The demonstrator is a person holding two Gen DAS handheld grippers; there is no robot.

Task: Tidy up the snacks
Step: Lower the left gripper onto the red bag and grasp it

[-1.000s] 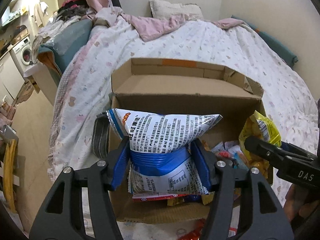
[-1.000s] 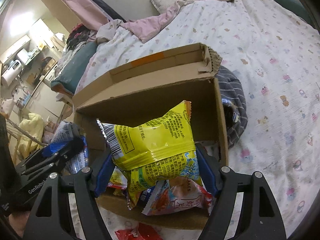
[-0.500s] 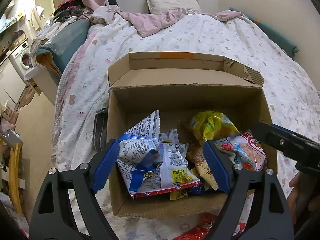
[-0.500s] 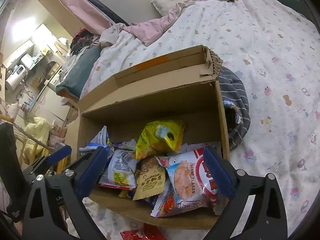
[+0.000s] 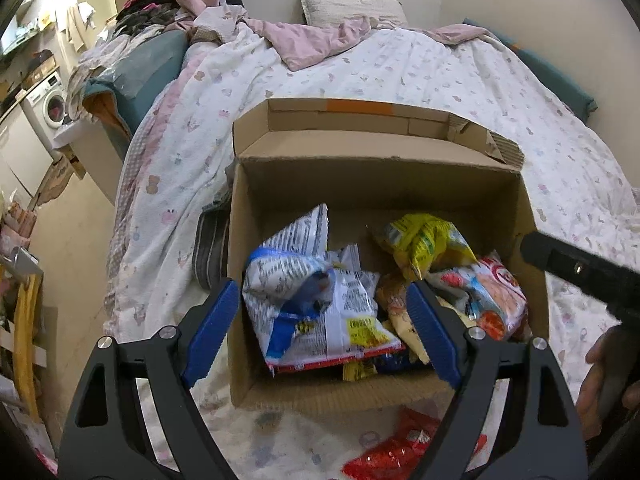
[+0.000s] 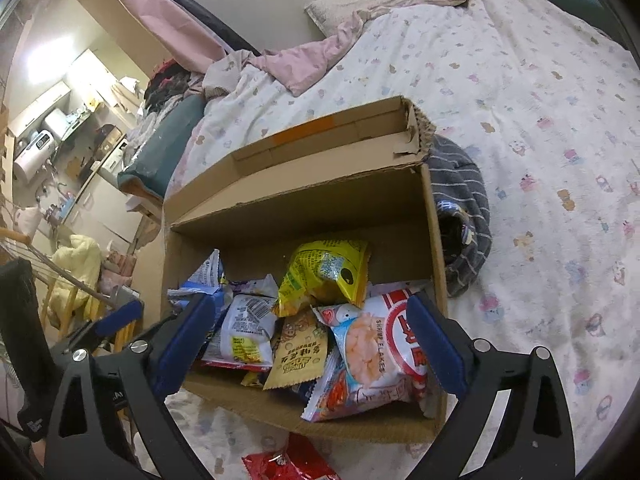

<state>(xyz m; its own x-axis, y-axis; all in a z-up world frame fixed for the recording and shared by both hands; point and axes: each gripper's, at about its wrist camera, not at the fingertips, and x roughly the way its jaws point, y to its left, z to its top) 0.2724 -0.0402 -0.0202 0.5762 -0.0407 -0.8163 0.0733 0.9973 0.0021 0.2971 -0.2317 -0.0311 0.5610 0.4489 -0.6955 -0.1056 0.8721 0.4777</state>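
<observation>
Left gripper (image 5: 320, 336) hangs over the near edge of the cardboard box (image 5: 384, 188), jaws spread wide, nothing between the blue pads; the pads touch no packet. Right gripper (image 6: 312, 340) likewise over the near rim of the same box, jaws at full spread, empty. A hand (image 5: 600, 384) shows at the right edge of the left wrist view, wrapped around the right gripper's handle. Nearest item: a red packet (image 6: 280, 464) lying on the bedsheet (image 6: 540, 120) just outside the box's near wall, not in the box. Inside the box, a loose heap of snack packets: blue-and-white bag (image 5: 304, 292) at the left, crumpled and partly upright; a small tan packet (image 6: 300, 352) near the middle front; a pink-and-red shrimp flakes bag (image 6: 372, 352) at the right front, leaning on the near wall; a yellow bag (image 6: 324, 276) behind these, resting on top of the heap toward the back wall. Box flaps open, far flap folded back. A grey striped cloth (image 6: 464, 208) lies against the outside of the box's right wall. Further off, a pink blanket (image 5: 316, 40) bunched on the bed and a pillow (image 5: 348, 4) at the wall. Washing machine (image 5: 48, 104) far left, beyond the bed.
</observation>
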